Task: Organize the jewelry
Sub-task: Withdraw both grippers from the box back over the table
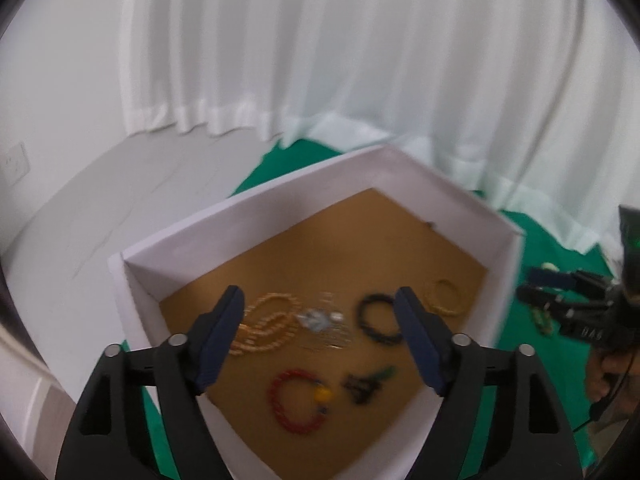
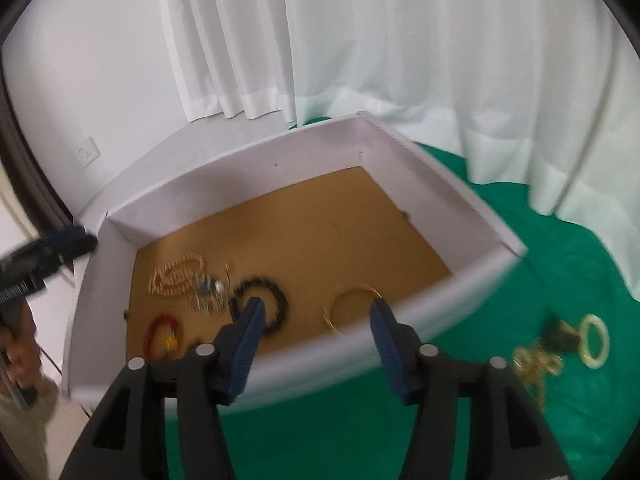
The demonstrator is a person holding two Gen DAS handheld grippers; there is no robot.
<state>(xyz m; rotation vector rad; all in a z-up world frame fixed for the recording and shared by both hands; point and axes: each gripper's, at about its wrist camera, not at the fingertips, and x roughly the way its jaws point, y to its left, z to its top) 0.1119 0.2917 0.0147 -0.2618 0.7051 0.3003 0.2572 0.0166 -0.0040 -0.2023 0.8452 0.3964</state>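
Note:
A white box (image 1: 248,216) with a brown floor holds the jewelry. In the left wrist view I see a beige bead necklace (image 1: 266,326), a silver piece (image 1: 320,318), a black bead bracelet (image 1: 363,316), a gold bangle (image 1: 446,312), a red bracelet (image 1: 276,396) and a dark piece with green (image 1: 366,384). My left gripper (image 1: 319,294) hangs open above them, holding nothing. My right gripper (image 2: 317,304) is open and empty over the box's near wall (image 2: 400,320), beside the gold bangle (image 2: 354,289) and black bracelet (image 2: 260,281).
On the green cloth (image 2: 360,432) right of the box lie a white ring (image 2: 596,340), a gold chain (image 2: 536,364) and a dark item (image 2: 558,338). White curtains hang behind. A wall socket (image 2: 86,152) is at the left. A person's hand (image 2: 20,352) shows at the left edge.

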